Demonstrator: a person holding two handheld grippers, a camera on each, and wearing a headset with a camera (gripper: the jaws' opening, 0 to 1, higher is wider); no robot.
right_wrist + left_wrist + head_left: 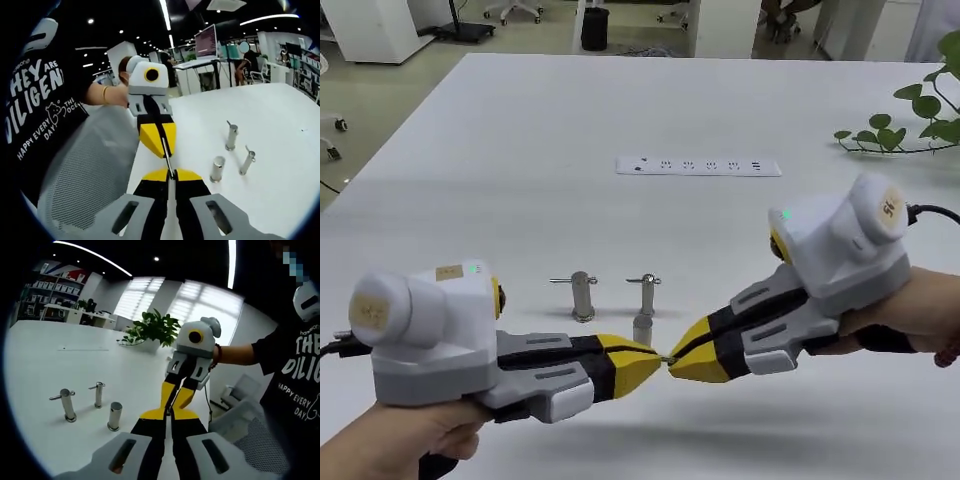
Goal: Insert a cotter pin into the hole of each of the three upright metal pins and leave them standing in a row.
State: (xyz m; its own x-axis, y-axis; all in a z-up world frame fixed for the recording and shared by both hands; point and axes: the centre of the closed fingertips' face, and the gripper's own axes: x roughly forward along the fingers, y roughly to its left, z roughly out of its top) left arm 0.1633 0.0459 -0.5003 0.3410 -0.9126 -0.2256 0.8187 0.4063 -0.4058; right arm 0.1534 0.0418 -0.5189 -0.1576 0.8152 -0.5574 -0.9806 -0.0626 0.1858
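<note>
Three metal pins (pixel 582 300) (pixel 648 297) (pixel 642 331), three cotter pins (pixel 565 281) (pixel 643 281) (pixel 166 155)

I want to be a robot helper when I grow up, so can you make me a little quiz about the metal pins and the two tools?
1. How many of the upright metal pins already have a cotter pin through them?
2. True or false: the left tool and the right tool are far apart.
3. What lies beyond the pins? A) a power strip B) a hammer C) a cup

Key: 1. Two. 2. False: their tips meet on a loose cotter pin. 3. A.
</note>
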